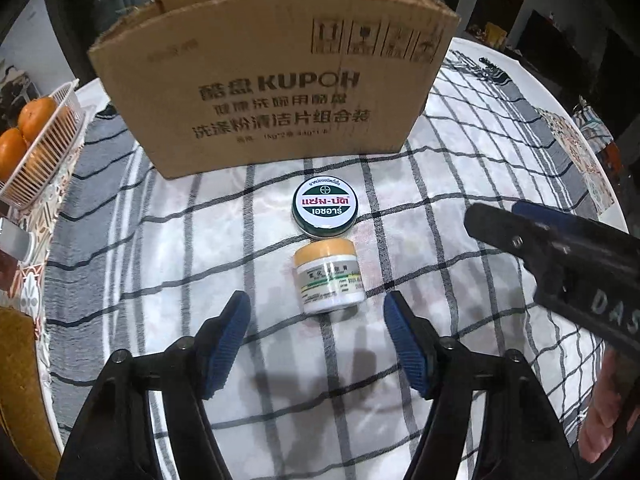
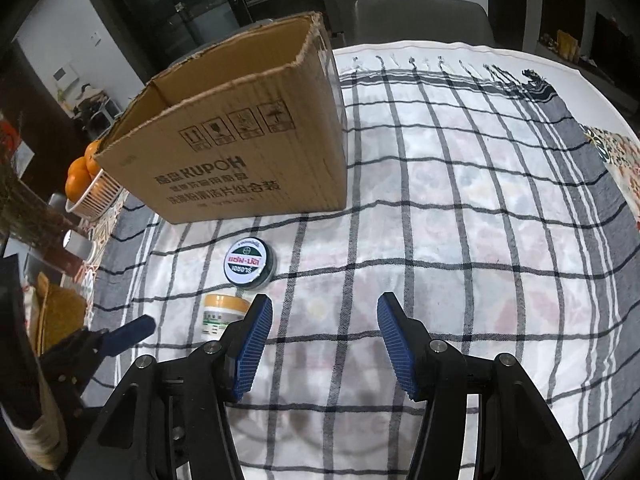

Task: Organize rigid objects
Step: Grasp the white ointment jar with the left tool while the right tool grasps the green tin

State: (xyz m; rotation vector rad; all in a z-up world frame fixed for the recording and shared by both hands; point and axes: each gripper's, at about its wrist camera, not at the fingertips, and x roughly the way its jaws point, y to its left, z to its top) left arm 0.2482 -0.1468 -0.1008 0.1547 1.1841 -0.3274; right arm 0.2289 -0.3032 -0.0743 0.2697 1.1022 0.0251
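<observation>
Both jaws of the left hand-held gripper point(image 1: 316, 312) stand spread with nothing pinched, its blue ribbed pads on either side of a small white jar point(image 1: 328, 276) without touching it. That jar stands upright on the checked cloth point(image 1: 460, 184) covering the tabletop point(image 2: 440, 50); it has a pale orange lid and a white body with a green-lined label whose print is too small to read. Just beyond it, nearly touching, lies a flat round tin point(image 1: 325, 209), dark green at the rim, with a white lid bearing red and green lettering. The right hand-held gripper point(image 2: 325, 322) is likewise spread and empty over bare cloth, with the jar just beside its left pad. Farther back stands an open brown cardboard box point(image 1: 272, 80) printed "KUPOH" with handling symbols, its front wall near the tin. At the tabletop's left edge, beside the box, a white wire basket point(image 1: 48, 152) holds oranges point(image 1: 36, 116).
</observation>
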